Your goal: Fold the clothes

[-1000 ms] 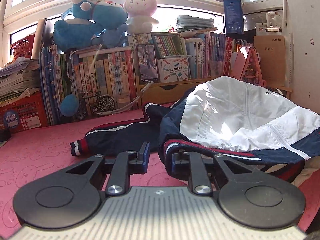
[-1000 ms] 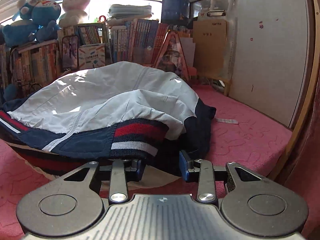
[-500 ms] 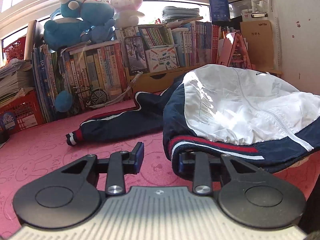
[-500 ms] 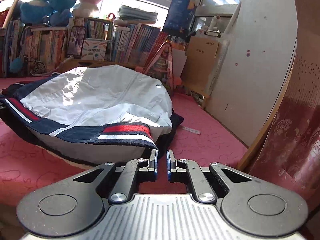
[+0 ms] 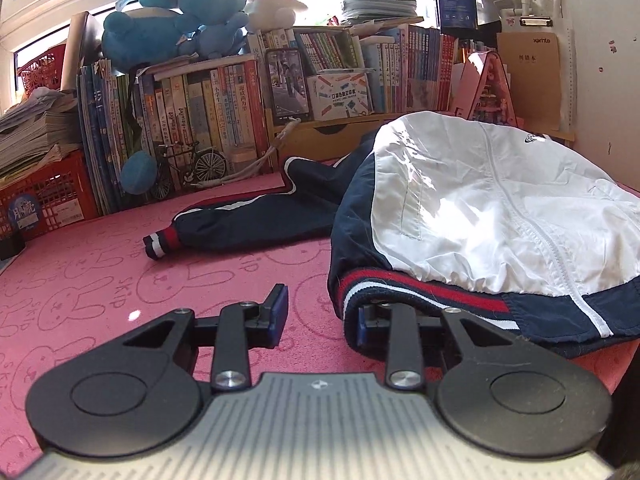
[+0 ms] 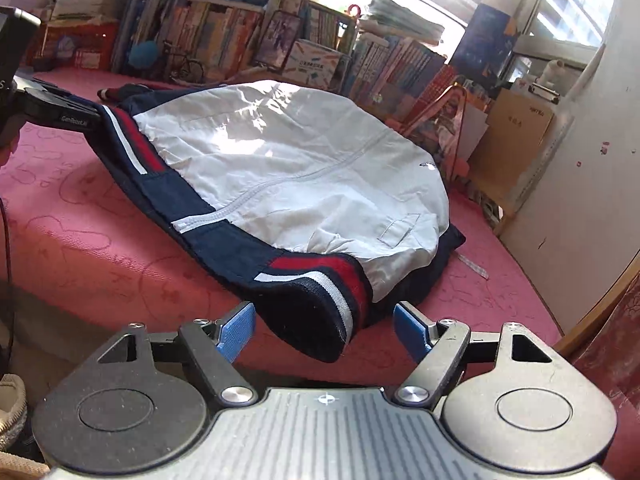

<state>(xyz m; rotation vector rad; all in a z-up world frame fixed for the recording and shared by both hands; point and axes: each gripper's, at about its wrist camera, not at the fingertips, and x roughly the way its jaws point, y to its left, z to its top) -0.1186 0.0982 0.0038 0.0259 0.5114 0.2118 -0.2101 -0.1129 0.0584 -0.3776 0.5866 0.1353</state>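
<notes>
A white and navy jacket [image 5: 480, 200] with a red-and-white striped hem lies on the pink mat [image 5: 80, 280]. One navy sleeve [image 5: 248, 220] stretches out to the left. My left gripper [image 5: 320, 318] is open at the hem's left corner; that corner drapes over its right finger and bare mat shows in the gap. In the right wrist view the jacket [image 6: 300, 160] lies spread out. My right gripper [image 6: 324, 332] has its jaws opening, and the near hem corner [image 6: 320, 312] lies loose between the blue pads. The left gripper [image 6: 76, 118] shows at the far hem corner.
Books [image 5: 208, 120], plush toys [image 5: 176, 20] and a red crate [image 5: 48, 196] line the back. A small bicycle model [image 5: 192, 168] stands in front. A white wall [image 6: 580, 160] and a wooden edge [image 6: 600, 312] close the right side. A ruler [image 6: 474, 268] lies on the mat.
My right gripper went from half open to shut at the hem corner and now stands wide, rolled and shifted sideways. The left gripper widened slightly and stayed at its corner.
</notes>
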